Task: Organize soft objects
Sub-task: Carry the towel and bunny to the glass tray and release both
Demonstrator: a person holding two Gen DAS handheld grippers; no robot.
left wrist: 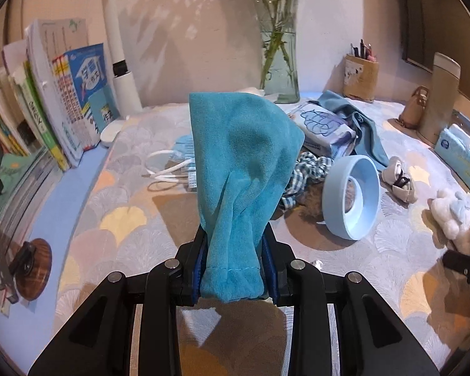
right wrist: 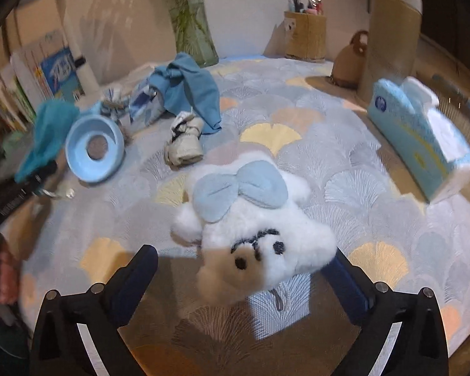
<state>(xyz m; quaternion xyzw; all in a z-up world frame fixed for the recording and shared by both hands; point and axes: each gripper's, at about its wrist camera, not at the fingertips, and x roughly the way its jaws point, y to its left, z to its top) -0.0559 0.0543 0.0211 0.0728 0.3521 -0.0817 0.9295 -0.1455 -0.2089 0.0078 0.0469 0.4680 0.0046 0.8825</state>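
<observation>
My left gripper is shut on a teal fleece cloth and holds it up above the table; the cloth also shows in the right wrist view. My right gripper is open, its fingers either side of a white plush toy with a pale blue bow, which lies on the table. The plush also shows at the right edge of the left wrist view. A rolled cream sock and a blue garment lie further back.
A pale blue ring-shaped dish stands tilted left of centre. A tissue pack stands right, a wipes pack and checked cloth behind. Books, glass vase, pen holder and a face mask line the back.
</observation>
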